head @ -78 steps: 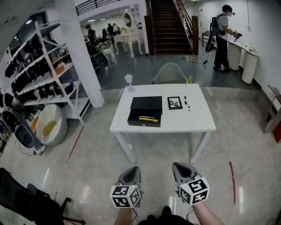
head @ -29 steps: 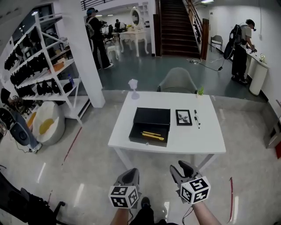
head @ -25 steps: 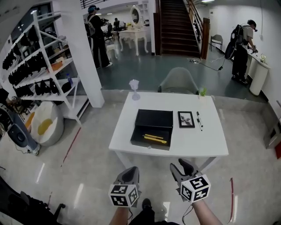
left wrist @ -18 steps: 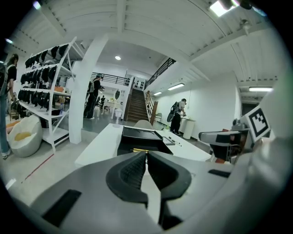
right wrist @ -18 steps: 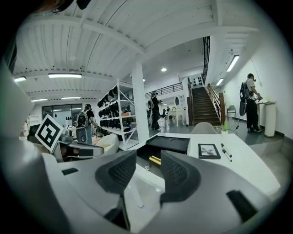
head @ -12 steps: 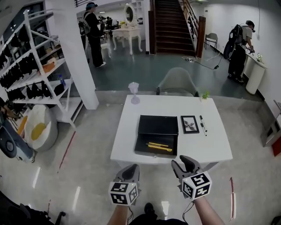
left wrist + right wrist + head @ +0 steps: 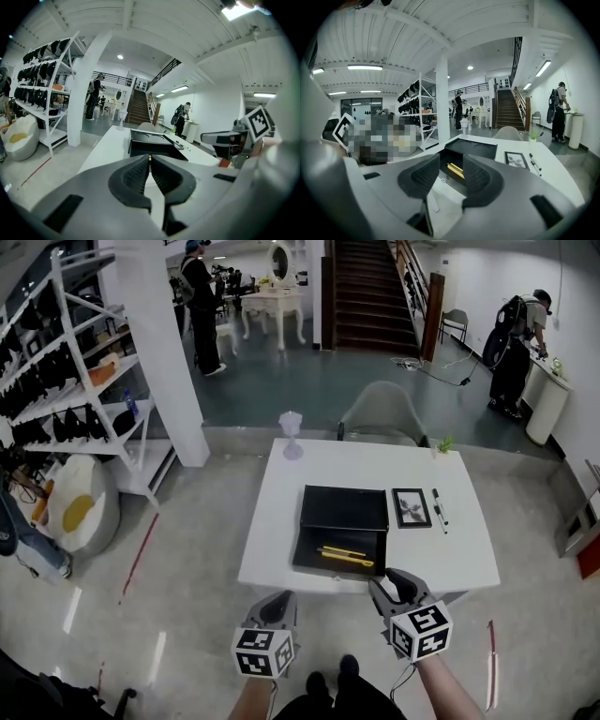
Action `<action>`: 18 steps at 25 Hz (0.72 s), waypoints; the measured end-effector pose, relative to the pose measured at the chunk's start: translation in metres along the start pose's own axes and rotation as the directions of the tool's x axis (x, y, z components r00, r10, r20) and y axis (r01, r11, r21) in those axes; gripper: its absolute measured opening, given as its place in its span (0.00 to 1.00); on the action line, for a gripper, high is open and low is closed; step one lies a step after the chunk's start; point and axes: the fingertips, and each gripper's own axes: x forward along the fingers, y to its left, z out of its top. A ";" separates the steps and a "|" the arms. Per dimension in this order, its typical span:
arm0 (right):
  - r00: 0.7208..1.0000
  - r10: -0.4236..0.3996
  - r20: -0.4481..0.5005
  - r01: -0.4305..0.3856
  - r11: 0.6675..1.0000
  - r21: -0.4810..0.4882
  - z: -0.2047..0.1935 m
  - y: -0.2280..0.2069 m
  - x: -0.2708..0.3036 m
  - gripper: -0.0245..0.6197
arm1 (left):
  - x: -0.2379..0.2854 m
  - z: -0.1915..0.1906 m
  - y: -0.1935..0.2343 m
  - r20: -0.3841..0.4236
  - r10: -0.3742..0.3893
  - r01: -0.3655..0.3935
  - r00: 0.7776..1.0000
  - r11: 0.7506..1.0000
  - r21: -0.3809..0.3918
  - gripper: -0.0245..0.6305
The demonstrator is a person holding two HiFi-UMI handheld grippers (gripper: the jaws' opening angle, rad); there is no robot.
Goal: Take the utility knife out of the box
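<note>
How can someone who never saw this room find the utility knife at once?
Look at the white table in the middle of the hall, where an open black box lies. The utility knife lies inside the box's near half. It is the only yellow thing on the table, unlike the dark picture frame and pens beside the box.

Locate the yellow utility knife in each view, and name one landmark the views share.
Head view: the utility knife lies in the open black box, at picture centre, on the white table.
Left gripper view: the knife is not visible; the black box shows just above centre, and its near wall hides the inside.
Right gripper view: low centre, seen between the jaws, inside the black box.
Shared landmark: the black box.
</note>
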 end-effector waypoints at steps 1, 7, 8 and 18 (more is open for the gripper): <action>1.000 0.004 -0.003 -0.004 1.000 -0.009 0.001 -0.001 0.004 0.27 | 0.001 0.000 0.003 0.001 0.004 -0.004 1.000 1.000 -0.004 0.06; 0.998 0.056 -0.036 -0.058 0.997 -0.052 0.008 -0.010 0.032 0.27 | 0.009 0.012 0.020 0.012 0.056 -0.055 0.998 0.998 -0.034 0.06; 0.997 0.068 -0.043 -0.070 0.996 -0.061 0.008 -0.012 0.038 0.27 | 0.011 0.013 0.023 0.013 0.066 -0.065 0.998 0.997 -0.037 0.06; 0.971 0.208 -0.121 -0.225 0.963 -0.149 0.012 -0.027 0.094 0.27 | 0.038 0.028 0.042 0.030 0.162 -0.159 0.986 0.984 -0.084 0.06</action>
